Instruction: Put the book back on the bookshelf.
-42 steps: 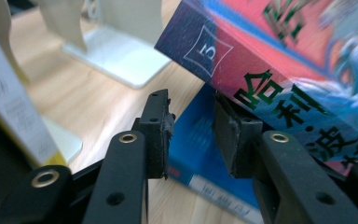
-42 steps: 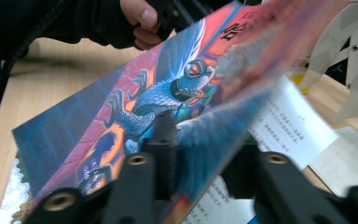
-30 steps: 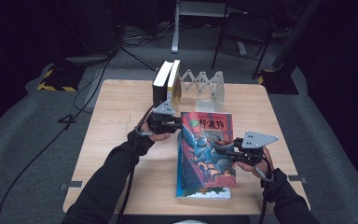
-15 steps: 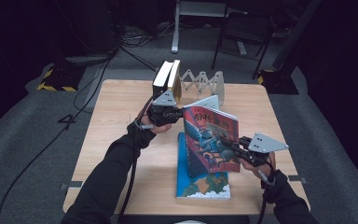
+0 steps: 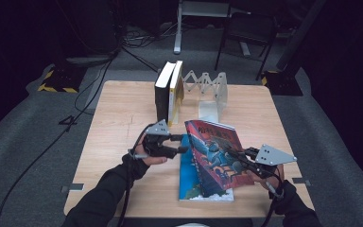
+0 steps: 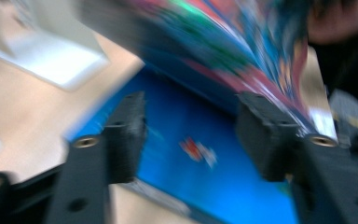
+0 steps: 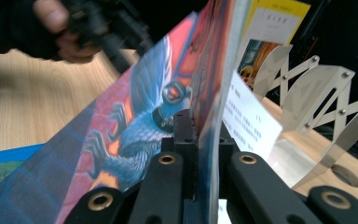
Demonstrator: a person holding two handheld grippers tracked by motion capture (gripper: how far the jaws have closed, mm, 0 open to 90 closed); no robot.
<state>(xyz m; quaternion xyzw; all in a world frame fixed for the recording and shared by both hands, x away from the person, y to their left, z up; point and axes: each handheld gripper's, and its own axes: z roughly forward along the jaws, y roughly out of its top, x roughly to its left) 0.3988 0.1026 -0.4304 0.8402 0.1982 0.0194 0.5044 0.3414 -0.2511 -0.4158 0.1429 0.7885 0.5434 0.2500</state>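
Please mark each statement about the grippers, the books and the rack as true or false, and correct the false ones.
1. The right gripper is shut on the edge of the red book. True.
2. The red book lies flat on the table. False: it is lifted and tilted above the blue book.
3. The left gripper clamps the blue book. False: its jaws stand apart with nothing pressed between them; they have just been opening.
4. Two books stand upright at the left end of the folding rack. True.
5. The blue book stands in the rack. False: it lies flat on the table.
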